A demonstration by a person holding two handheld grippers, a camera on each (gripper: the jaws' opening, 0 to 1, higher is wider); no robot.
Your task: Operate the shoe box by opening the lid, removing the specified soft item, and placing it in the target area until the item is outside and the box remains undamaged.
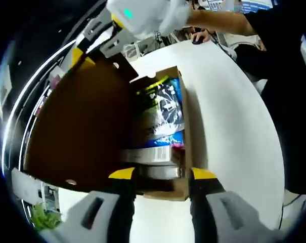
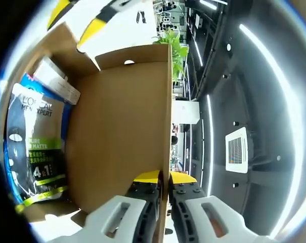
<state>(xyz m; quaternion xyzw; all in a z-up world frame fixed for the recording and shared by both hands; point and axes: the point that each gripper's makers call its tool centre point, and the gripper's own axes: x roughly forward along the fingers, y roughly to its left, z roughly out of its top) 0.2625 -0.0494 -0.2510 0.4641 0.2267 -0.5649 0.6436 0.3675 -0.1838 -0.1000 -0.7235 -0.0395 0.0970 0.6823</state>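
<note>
Two grippers are on this one shoe box point(image 1: 179, 152), which sits on a white table point(image 1: 233, 116) with its lid point(image 1: 82, 126) swung up and standing open. In the left gripper view, the left gripper point(image 1: 163, 174) has its yellow-tipped jaws spread pretty wide around the near end of the box; can't really tell if they're pressing on the cardboard or just sitting either side of it. Up top in that same view the right gripper point(image 1: 99, 43) comes in and has the far edge of the lid. In the right gripper view you can see it better: the right gripper point(image 2: 164, 178) has its jaws nearly closed, pinched right on the thin edge of the brown lid point(image 2: 117, 136), one jaw each side. The soft item, a blue and black pouch point(image 2: 34, 147) with green and white print, is inside the box, lying along the bottom. Also visible in the left gripper view point(image 1: 165, 114), tucked between the box walls. A person's arm point(image 1: 218, 23) reaches in at the top.
</note>
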